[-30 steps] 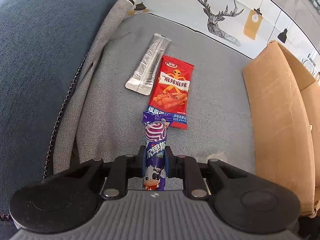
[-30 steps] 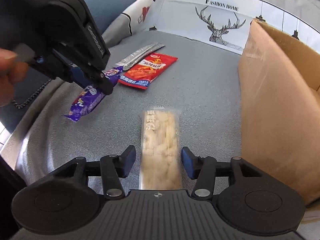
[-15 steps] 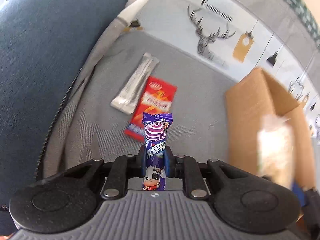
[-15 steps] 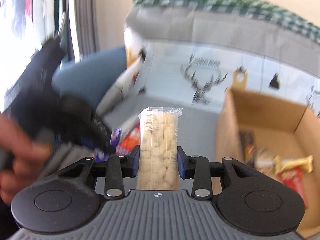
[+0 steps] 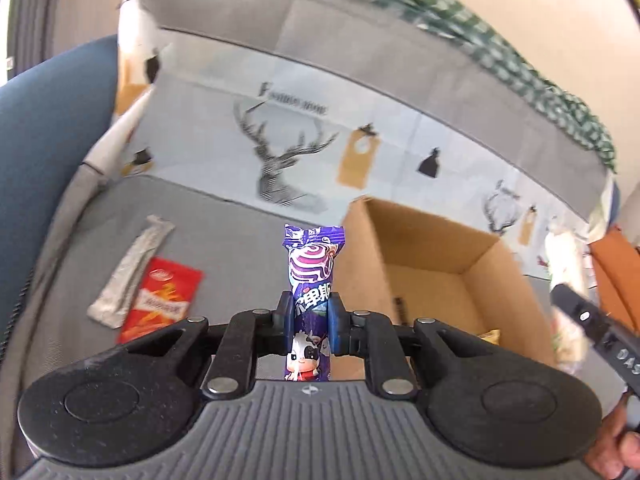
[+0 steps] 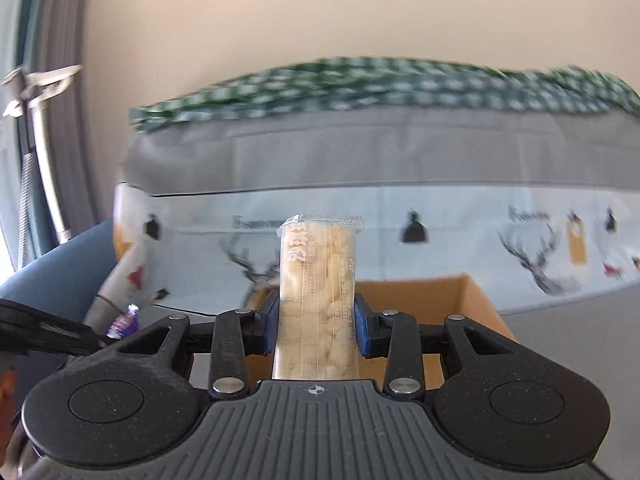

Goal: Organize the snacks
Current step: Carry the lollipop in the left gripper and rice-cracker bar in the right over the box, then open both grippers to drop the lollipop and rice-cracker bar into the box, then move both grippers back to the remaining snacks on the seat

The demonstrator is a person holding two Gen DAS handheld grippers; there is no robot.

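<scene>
Left claw (image 5: 307, 322) clenched on tall purple candy wrapper (image 5: 312, 276), held up beside open brown cardboard box (image 5: 424, 240), red chip packet (image 5: 162, 300) and silver stick packet (image 5: 130, 272) on grey sofa seat (image 5: 224, 256), right claw (image 6: 316, 322) gripping clear packet of pale snacks (image 6: 318, 292), raised above the box (image 6: 412, 300).

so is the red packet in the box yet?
No, the red packet lies on the grey cushion beside the silver sachet, left of the box.
</scene>
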